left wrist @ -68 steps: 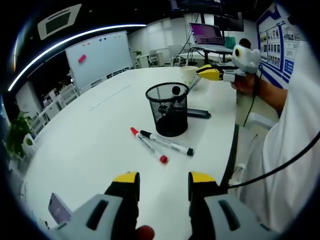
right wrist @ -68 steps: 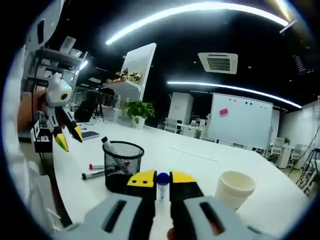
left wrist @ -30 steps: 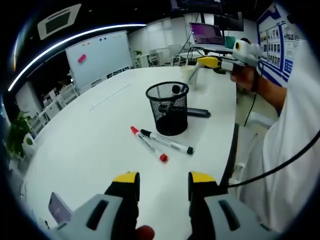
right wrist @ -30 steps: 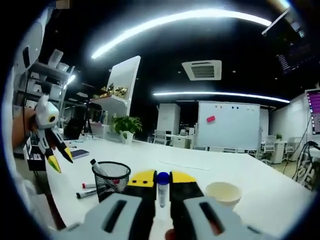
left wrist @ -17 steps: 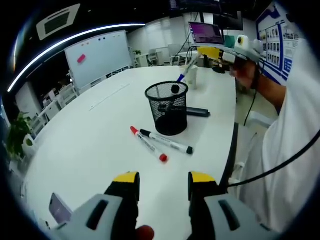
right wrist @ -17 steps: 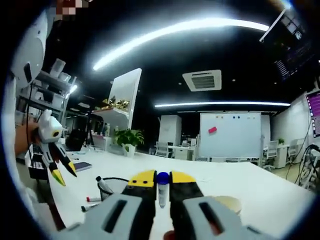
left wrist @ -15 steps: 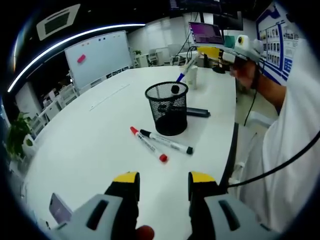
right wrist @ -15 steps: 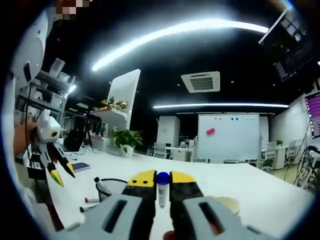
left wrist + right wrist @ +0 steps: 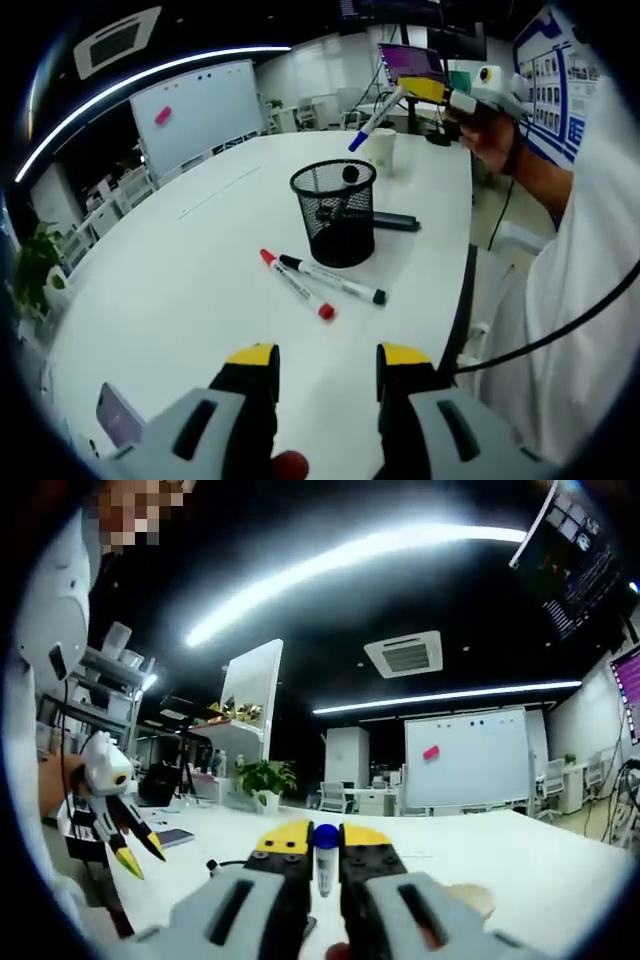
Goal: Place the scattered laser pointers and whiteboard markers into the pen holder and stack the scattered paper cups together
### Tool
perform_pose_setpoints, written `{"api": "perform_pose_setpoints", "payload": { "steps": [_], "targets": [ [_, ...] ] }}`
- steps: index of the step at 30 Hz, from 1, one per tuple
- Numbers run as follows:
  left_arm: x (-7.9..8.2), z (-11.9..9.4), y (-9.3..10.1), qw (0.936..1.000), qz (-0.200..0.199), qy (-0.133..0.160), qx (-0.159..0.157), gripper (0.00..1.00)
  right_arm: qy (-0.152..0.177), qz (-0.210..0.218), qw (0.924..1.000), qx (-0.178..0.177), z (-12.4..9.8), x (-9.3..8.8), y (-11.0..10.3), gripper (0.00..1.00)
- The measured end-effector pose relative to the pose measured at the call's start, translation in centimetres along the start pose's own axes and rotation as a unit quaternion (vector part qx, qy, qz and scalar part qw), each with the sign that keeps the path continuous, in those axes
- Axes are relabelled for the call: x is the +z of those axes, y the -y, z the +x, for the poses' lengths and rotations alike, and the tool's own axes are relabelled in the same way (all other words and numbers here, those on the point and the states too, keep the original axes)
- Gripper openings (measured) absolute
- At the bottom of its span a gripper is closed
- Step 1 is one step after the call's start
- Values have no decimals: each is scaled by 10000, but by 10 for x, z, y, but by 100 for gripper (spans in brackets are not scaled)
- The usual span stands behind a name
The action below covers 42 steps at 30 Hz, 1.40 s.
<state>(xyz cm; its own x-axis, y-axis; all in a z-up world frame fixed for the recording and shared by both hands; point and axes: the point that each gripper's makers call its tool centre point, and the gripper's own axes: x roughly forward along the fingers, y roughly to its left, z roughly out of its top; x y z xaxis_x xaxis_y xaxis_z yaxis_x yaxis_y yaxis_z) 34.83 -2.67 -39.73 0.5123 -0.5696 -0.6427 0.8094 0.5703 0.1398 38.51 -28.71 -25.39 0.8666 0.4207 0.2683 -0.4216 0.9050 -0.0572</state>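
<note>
Left gripper view, left to right. White counter [image 9: 180, 290] runs across the view. Left tongs [image 9: 327, 362] low at the near edge, jaws apart, nothing between them; position unchanged across the last couple of seconds.

Mid-counter: red-capped marker [image 9: 296, 284] and black-capped marker [image 9: 332, 279] lie side by side, near the foot of the black mesh pen holder [image 9: 334, 215]. The holder stands upright with at least one dark-tipped item already inside. Just behind it lies a dark laser pointer [image 9: 396, 222], flat on the counter. Farther back stands a paper cup [image 9: 381, 151].

Upper right: right tongs [image 9: 428, 88] in the person's hand, clamped on a blue-capped marker [image 9: 372, 119]. Change noted: a couple of seconds ago the tongs sat low beside the cup; now they are raised well above the counter, and the marker's blue cap points down toward the holder's mouth, though still off to the far side of it.

Right gripper view: left tongs [image 9: 140, 856] at the left, hanging open. At centre, right tongs [image 9: 315, 839] closed on the marker, blue cap [image 9: 325, 834] showing between the yellow tips. The holder has slid out of this view as the camera tipped upward.

Judgement: the lift is done and the carry to the holder is underway. Next comes lining the marker up over the rim and letting go. Two markers, the pointer and the cups remain.
</note>
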Motion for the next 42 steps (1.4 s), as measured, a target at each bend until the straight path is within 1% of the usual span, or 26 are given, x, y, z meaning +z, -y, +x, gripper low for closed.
{"api": "perform_pose_setpoints", "payload": {
  "steps": [5, 9, 15, 19, 24, 27, 33, 37, 39, 42],
  "targets": [
    [0, 0, -1, 10000, 10, 7, 7, 40, 110, 124, 9997, 164, 0, 6, -7, 9],
    [0, 1, -1, 10000, 15, 16, -5, 40, 171, 287, 9986, 403, 2, 11, -19, 9],
    [0, 1, 0, 10000, 11, 11, -11, 40, 194, 198, 9975, 652, 3, 16, -34, 9],
    [-1, 1, -2, 10000, 1, 18, 2, 40, 175, 258, 9967, 746, 4, 15, -39, 9],
    [0, 0, -1, 10000, 7, 24, -10, 40, 103, 344, 9960, 819, 5, 11, -41, 9],
    [1, 0, 0, 10000, -7, 49, -18, 40, -3, 203, 9953, 949, 8, 11, -45, 9],
    [3, -2, 4, 10000, -9, 42, -2, 40, -47, 225, 9937, 1101, 9, 12, -52, 9],
    [1, -2, 2, 10000, -30, 17, 49, 40, -109, 208, 9928, 1174, 12, 9, -57, 9],
    [3, -4, 5, 10000, 5, 47, 5, 40, -177, 234, 9920, 1227, 14, 9, -60, 9],
    [4, -4, 5, 10000, -12, 84, -22, 40, -254, 282, 9913, 1260, 16, 8, -63, 10]
  ]
}}
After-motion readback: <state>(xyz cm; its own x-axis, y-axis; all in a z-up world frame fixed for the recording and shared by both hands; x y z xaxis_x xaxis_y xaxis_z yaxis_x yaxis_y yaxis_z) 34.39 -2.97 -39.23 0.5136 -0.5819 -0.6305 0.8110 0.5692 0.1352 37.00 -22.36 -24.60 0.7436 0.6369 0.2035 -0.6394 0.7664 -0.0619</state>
